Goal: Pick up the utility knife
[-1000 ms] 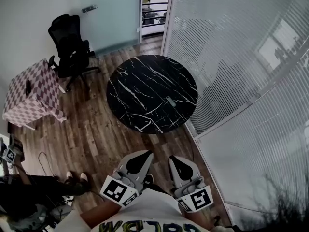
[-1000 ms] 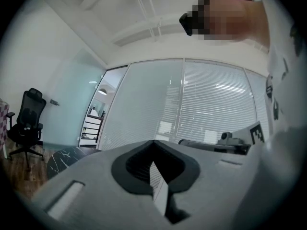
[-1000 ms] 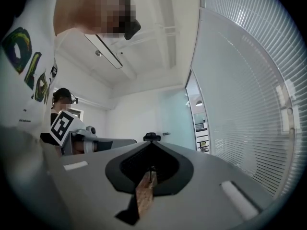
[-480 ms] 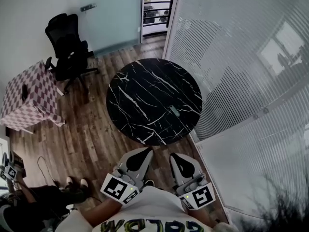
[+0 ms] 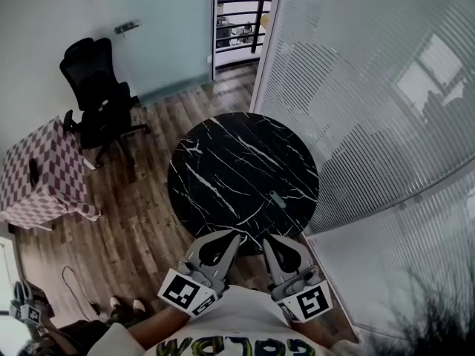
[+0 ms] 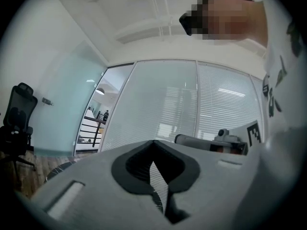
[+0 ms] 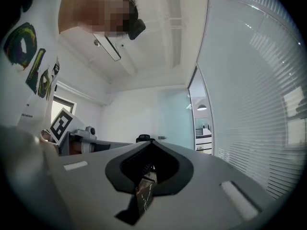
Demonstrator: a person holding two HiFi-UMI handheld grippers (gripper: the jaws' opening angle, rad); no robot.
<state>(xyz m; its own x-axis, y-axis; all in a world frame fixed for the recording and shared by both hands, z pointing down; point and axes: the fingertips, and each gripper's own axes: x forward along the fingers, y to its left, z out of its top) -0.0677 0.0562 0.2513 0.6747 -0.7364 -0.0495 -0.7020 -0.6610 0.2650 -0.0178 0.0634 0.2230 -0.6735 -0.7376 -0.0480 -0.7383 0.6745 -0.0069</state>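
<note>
The utility knife point(image 5: 277, 199), a small pale grey-green bar, lies near the right front rim of the round black marble table point(image 5: 223, 162). Both grippers are held level just short of the table's near edge. My left gripper point(image 5: 237, 236) has its fingertips together with nothing between them; in its own view the tips point(image 6: 153, 142) meet against the blinds. My right gripper point(image 5: 266, 237) is likewise shut and empty, a short way in front of the knife. A strip of the marble top point(image 7: 145, 195) shows through the gap behind the right gripper's point(image 7: 152, 143) tips.
A black office chair point(image 5: 96, 87) and a small table with a checkered cloth point(image 5: 41, 176) stand to the left on the wooden floor. A glass wall with blinds point(image 5: 356, 87) runs close along the table's right side. An open doorway point(image 5: 237, 21) lies beyond.
The whole view has moved forward. The table has come closer, and both shut grippers now reach its near edge, closer to the knife.
</note>
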